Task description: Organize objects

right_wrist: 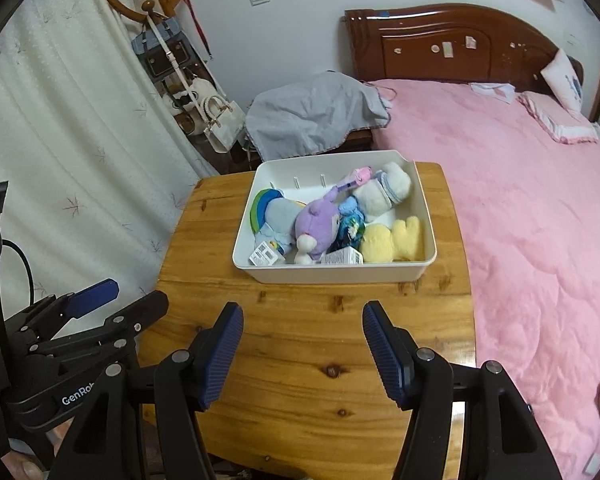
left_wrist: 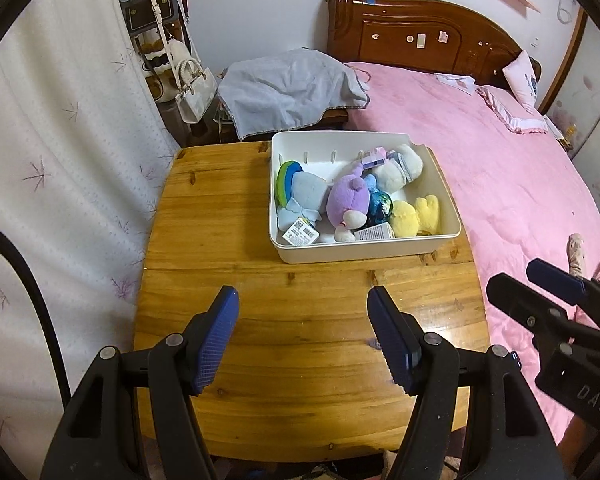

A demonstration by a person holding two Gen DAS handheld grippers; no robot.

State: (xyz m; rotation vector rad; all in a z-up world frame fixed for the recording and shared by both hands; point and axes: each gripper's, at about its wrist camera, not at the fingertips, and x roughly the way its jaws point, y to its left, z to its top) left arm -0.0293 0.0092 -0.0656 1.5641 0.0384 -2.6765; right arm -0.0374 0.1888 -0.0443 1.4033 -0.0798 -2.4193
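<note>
A white plastic bin point(left_wrist: 364, 250) point(right_wrist: 332, 274) stands at the far right part of the wooden table point(left_wrist: 300, 340) point(right_wrist: 300, 360). Inside it lie a purple plush point(left_wrist: 348, 200) point(right_wrist: 316, 220), a yellow plush point(left_wrist: 416, 216) point(right_wrist: 392, 240), a white plush point(left_wrist: 400, 168), a pale blue plush with a rainbow point(left_wrist: 304, 192) and small printed boxes point(left_wrist: 300, 234). My left gripper point(left_wrist: 302, 296) point(right_wrist: 138, 294) hangs open over the bare near half of the table, nothing between its blue pads. My right gripper point(right_wrist: 302, 310) point(left_wrist: 516, 276) is open too, empty, just short of the bin.
A bed with a pink quilt point(left_wrist: 500, 184) runs along the table's right side, below a dark wooden headboard point(left_wrist: 420, 32). A grey cloth point(left_wrist: 292, 88) covers a low stand behind the table. Bags hang on a coat rack point(right_wrist: 172, 60); a white curtain point(left_wrist: 60, 140) fills the left.
</note>
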